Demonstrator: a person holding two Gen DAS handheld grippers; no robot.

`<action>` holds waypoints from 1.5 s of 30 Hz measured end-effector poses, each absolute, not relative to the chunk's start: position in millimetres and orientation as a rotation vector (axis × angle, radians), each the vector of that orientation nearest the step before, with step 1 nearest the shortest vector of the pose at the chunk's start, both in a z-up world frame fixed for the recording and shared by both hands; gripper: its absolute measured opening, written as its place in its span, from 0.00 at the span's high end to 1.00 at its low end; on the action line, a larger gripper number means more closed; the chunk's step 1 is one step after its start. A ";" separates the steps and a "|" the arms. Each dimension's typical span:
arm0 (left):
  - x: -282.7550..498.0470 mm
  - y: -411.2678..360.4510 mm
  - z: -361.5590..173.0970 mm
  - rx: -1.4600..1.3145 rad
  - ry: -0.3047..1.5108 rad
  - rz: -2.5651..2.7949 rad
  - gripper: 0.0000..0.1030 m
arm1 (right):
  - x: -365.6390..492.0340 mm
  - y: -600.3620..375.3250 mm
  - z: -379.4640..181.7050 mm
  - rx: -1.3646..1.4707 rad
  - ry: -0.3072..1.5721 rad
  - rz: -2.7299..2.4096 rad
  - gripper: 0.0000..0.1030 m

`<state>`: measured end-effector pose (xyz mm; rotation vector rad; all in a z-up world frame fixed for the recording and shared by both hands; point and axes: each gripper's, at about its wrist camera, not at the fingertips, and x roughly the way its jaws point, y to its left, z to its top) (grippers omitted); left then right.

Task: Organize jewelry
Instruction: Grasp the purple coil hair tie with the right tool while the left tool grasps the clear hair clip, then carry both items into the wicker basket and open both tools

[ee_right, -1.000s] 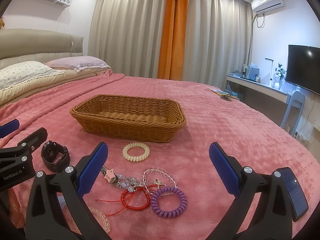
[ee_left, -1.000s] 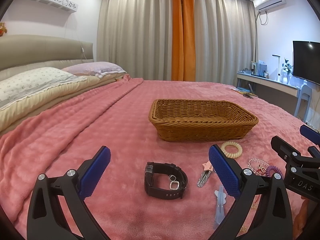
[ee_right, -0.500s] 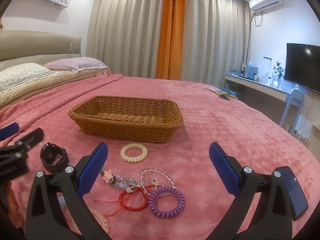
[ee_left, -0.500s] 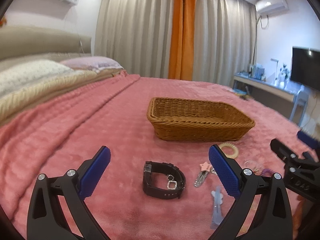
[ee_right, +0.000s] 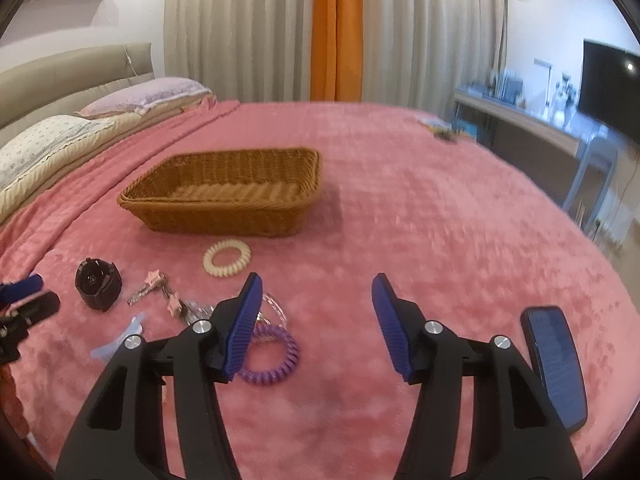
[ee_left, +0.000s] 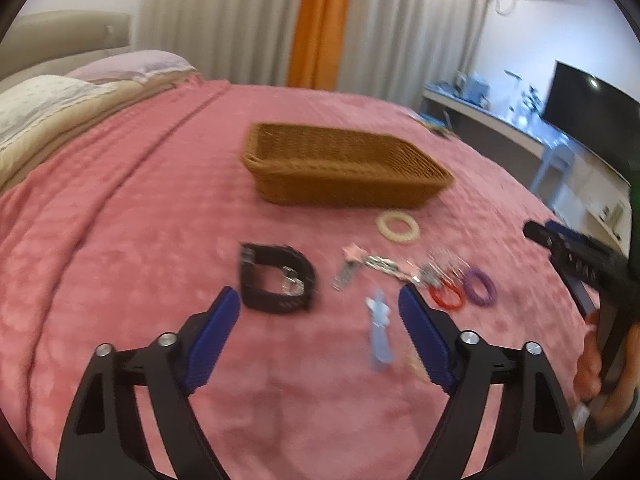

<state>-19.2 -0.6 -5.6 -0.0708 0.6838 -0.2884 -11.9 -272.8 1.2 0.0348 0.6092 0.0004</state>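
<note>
A brown wicker basket (ee_left: 344,168) (ee_right: 224,196) stands on the pink bedspread. In front of it lie a cream coil hair tie (ee_left: 397,226) (ee_right: 227,258), a black watch (ee_left: 276,276) (ee_right: 98,284), a star hair clip (ee_left: 352,260), a pale blue clip (ee_left: 378,332), a red bracelet (ee_left: 446,296) and a purple coil tie (ee_left: 480,288) (ee_right: 272,356). My left gripper (ee_left: 318,296) is closing, nothing pinched; the watch lies just past its tips. My right gripper (ee_right: 317,280) is also closing over bare blanket, its left finger covering part of the purple tie.
Pillows (ee_right: 44,140) and a headboard are at the far left. A desk (ee_right: 520,120) and a dark screen (ee_right: 608,88) stand to the right of the bed. Curtains hang behind. A phone (ee_right: 556,364) is mounted on the right gripper's side.
Both grippers' jaws have narrowed. The left view has tipped downward toward the watch and clips. The right gripper has shifted rightward, so the jewellery now sits to its left.
</note>
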 end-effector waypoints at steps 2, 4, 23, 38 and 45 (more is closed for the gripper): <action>-14.0 -5.7 -9.7 -0.072 0.731 -0.321 0.39 | -7.2 -279.5 1.7 0.046 0.656 0.026 0.52; -8.2 -9.8 -13.3 -0.081 0.781 -0.356 0.48 | -2.5 -279.1 -1.7 0.054 0.696 0.050 0.52; 23.3 -46.1 -52.6 0.016 0.960 -0.390 0.78 | 26.6 -246.0 -64.9 0.030 0.914 0.111 0.86; -1.4 -39.0 -22.3 0.003 0.789 -0.425 0.91 | 3.1 -236.6 -31.4 0.013 0.823 0.154 0.91; 2.8 -43.4 29.2 0.034 0.656 -0.441 0.91 | 11.0 -234.5 29.6 0.037 0.686 0.172 0.91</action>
